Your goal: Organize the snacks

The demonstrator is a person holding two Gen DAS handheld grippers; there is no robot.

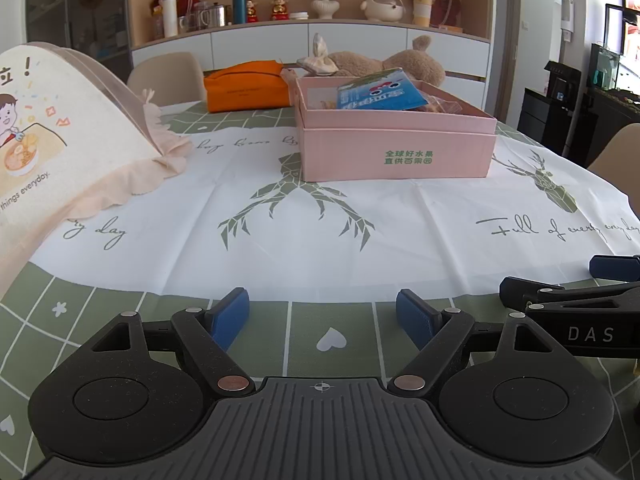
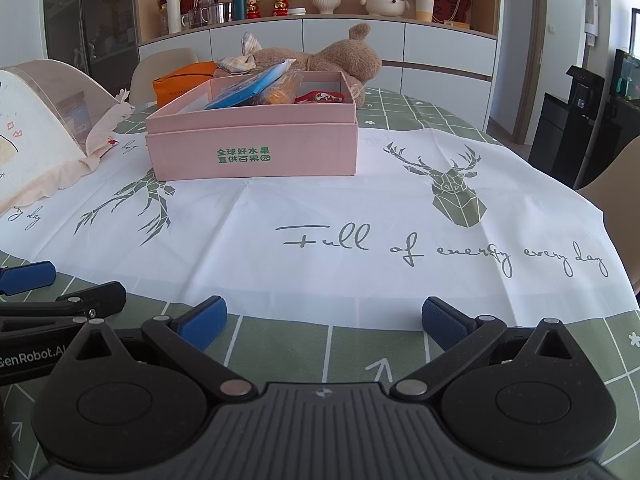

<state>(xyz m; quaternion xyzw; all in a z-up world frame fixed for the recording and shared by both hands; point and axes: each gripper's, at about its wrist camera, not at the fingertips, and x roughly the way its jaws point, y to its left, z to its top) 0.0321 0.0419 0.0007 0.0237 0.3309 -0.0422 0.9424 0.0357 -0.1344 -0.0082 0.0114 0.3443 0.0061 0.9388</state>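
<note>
Your left gripper (image 1: 322, 318) and right gripper (image 2: 323, 322) both sit low over the near edge of the tablecloth (image 2: 320, 216), tongs spread apart and gripping nothing. The pink box (image 1: 396, 148) stands well ahead near the table's middle, with a blue snack packet (image 1: 376, 94) and other snacks inside it.

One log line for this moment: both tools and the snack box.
left tool: open, empty, low over tablecloth | right tool: open, empty | pink box: lidless, snacks inside | loose snacks: none visible
</note>
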